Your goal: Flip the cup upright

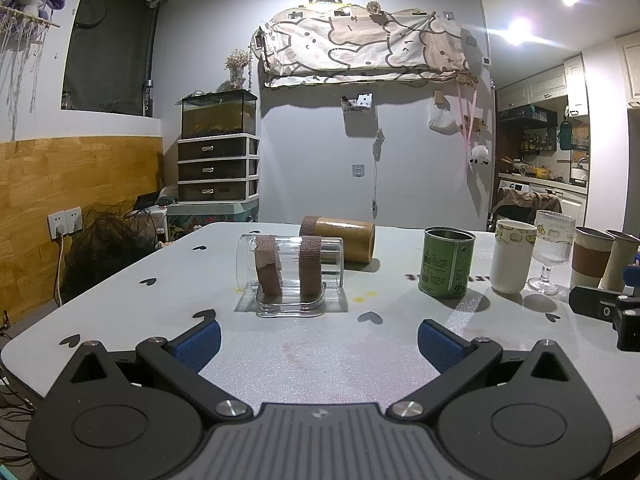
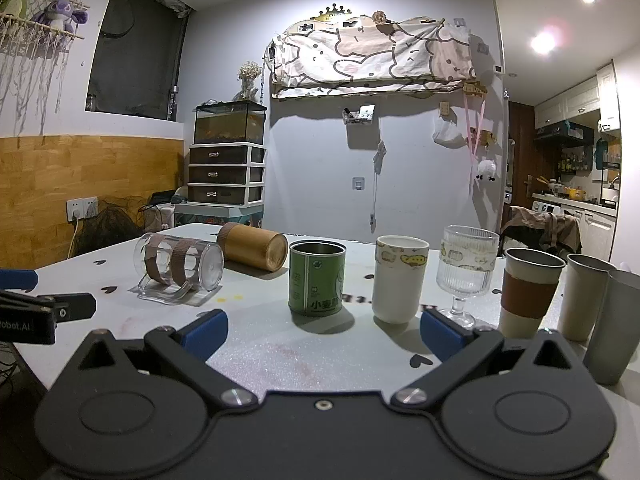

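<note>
The glass mug (image 1: 290, 272) lies on its side on the table (image 1: 320, 360), resting on its handle just ahead of my left gripper (image 1: 319, 340), with the bamboo cup (image 1: 340, 242) lying right behind it. I judge its smooth wall could slip or roll into that cup under an off-centre pinch. Both grippers hover low and level, jaws wide and empty, the right gripper (image 2: 324, 330) facing the green tin (image 2: 317, 278).

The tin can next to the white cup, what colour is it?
The tin can is green with pale printing, clearest in the right wrist view.
</note>
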